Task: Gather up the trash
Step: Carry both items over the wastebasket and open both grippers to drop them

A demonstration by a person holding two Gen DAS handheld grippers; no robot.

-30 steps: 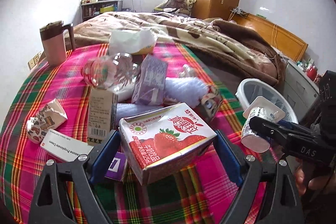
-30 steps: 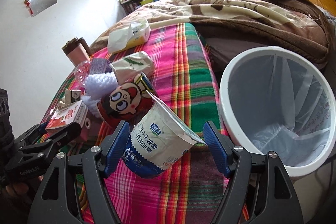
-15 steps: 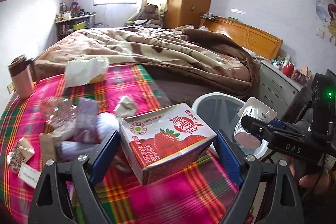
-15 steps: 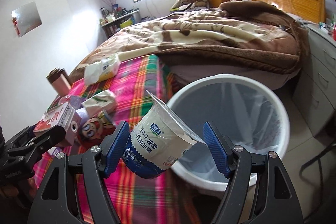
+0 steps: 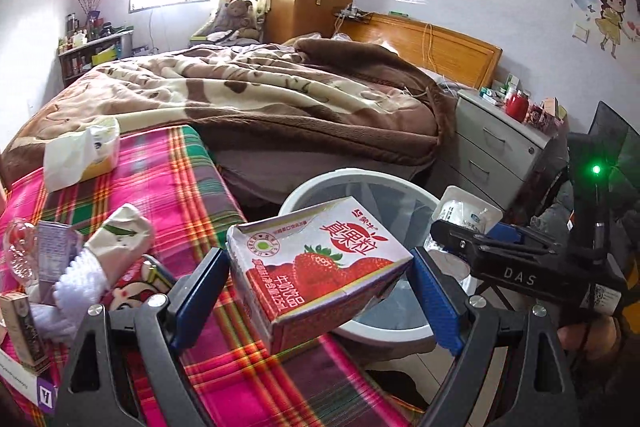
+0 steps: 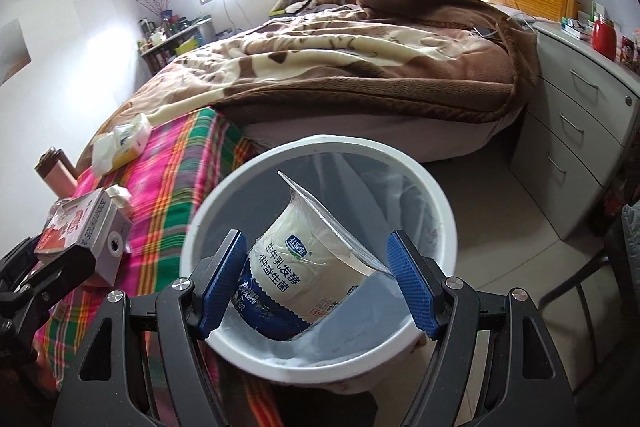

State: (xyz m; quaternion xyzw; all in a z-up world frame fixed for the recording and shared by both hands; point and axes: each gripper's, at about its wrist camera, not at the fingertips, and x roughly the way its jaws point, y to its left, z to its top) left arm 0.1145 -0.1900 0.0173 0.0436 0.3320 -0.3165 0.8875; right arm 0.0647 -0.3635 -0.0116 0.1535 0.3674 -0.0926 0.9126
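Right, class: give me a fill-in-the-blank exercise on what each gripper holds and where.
1. The left gripper grips a carton with a picture of ____ on it.
2. The right gripper holds a yogurt cup above the white ____.
3. The tablecloth beside the bin has a ____ pattern.

Missing words: strawberries; bin; plaid

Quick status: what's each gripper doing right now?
Left gripper: shut on the strawberry milk carton.
Right gripper: shut on the yogurt cup, over the white bin.
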